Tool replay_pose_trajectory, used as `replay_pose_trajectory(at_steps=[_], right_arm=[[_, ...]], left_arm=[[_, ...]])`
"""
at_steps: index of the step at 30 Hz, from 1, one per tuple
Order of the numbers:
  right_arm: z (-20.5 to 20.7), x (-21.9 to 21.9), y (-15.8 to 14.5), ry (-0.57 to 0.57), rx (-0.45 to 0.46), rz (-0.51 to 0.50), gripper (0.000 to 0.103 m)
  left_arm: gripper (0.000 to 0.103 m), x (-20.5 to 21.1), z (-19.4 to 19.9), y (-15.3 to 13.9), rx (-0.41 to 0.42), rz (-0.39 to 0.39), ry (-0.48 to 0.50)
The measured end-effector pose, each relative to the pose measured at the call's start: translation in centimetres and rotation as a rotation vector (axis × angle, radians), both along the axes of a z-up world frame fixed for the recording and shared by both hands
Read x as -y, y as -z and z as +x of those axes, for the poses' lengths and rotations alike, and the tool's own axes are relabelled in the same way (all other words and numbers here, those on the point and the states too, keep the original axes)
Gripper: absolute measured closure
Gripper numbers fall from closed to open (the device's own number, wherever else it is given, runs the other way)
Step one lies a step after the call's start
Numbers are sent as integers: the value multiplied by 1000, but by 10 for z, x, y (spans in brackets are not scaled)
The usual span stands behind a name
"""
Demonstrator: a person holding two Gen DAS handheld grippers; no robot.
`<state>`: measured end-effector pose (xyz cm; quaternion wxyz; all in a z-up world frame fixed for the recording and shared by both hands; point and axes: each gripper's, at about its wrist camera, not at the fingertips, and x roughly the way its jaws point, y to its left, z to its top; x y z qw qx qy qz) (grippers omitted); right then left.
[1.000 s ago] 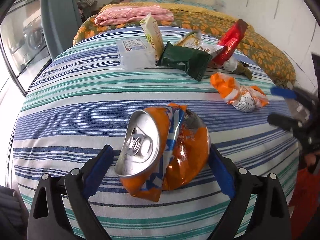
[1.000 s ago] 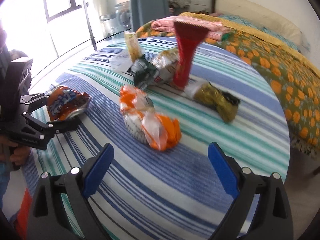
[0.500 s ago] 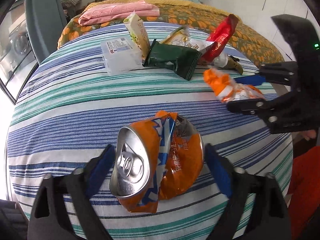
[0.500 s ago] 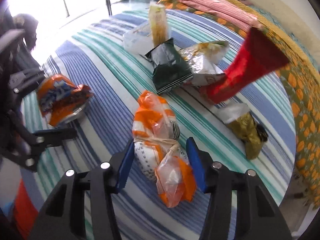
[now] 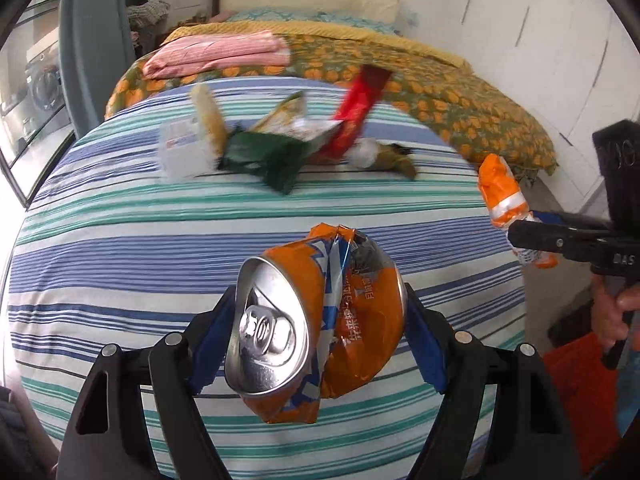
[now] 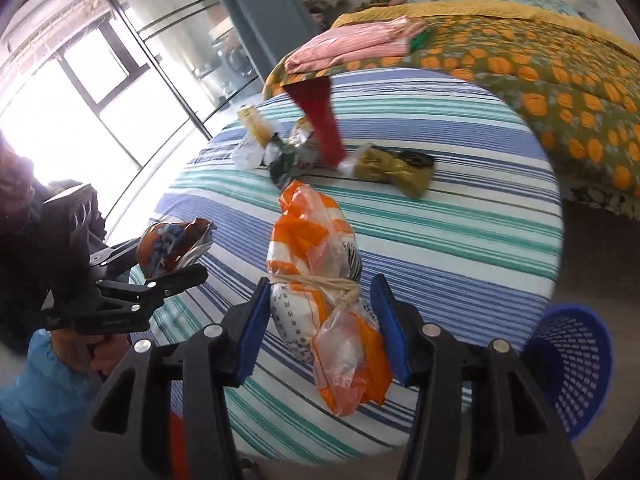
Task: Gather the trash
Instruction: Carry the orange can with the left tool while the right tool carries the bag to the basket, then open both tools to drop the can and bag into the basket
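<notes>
A crushed orange drink can point(image 5: 316, 320) sits between the blue pads of my left gripper point(image 5: 316, 300), which is shut on it and holds it clear of the striped tablecloth point(image 5: 160, 240). From the right wrist view the same can point(image 6: 168, 240) hangs at the left. My right gripper point(image 6: 320, 284) is shut on an orange-and-white plastic bag point(image 6: 316, 240) tied with string, also raised off the table. The left wrist view shows that bag point(image 5: 500, 188) at the right edge, with a hand on the gripper handle below it.
More trash lies at the table's far side: a red wrapper point(image 5: 356, 116), a green pouch point(image 5: 272, 152), a clear box point(image 5: 180, 152), a gold wrapper point(image 6: 396, 164). A blue mesh basket point(image 6: 572, 364) stands on the floor at the right. A bed point(image 5: 460, 100) is behind.
Both grippers went from open to shut, the left on the can, the right on the bag after reaching it. Both items have been lifted off the cloth.
</notes>
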<state>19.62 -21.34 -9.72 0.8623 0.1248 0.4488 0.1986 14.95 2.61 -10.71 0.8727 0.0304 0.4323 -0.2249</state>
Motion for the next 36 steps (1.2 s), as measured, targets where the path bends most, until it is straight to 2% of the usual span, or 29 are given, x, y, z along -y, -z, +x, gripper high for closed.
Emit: replay_pose_trajectory(at_steps=[4, 11, 15, 20, 27, 32, 33, 34, 36], right_arm=[[-28, 71, 2, 125, 7, -48, 53], [-53, 182, 26, 332, -29, -183, 53], [-64, 226, 50, 421, -63, -181, 53], [-74, 263, 78, 485, -94, -146, 53], [-82, 291, 98, 520, -114, -102, 53], [-76, 300, 105, 546, -124, -60, 51], [-75, 303, 107, 551, -124, -47, 45], [-74, 304, 107, 556, -124, -43, 34], [-74, 310, 105, 588, -114, -37, 32]], left_arm=[[26, 54, -18, -13, 3, -56, 72], [26, 185, -49, -24, -13, -107, 250], [26, 254, -59, -11, -32, -102, 309], [25, 326, -57, 33, -78, -74, 334], [25, 371, -30, 86, -143, -43, 314], [23, 385, -13, 108, -148, -20, 318], [21, 387, -10, 112, -160, -18, 325], [14, 391, -5, 118, -182, -11, 330], [12, 394, 3, 124, -189, 0, 317]])
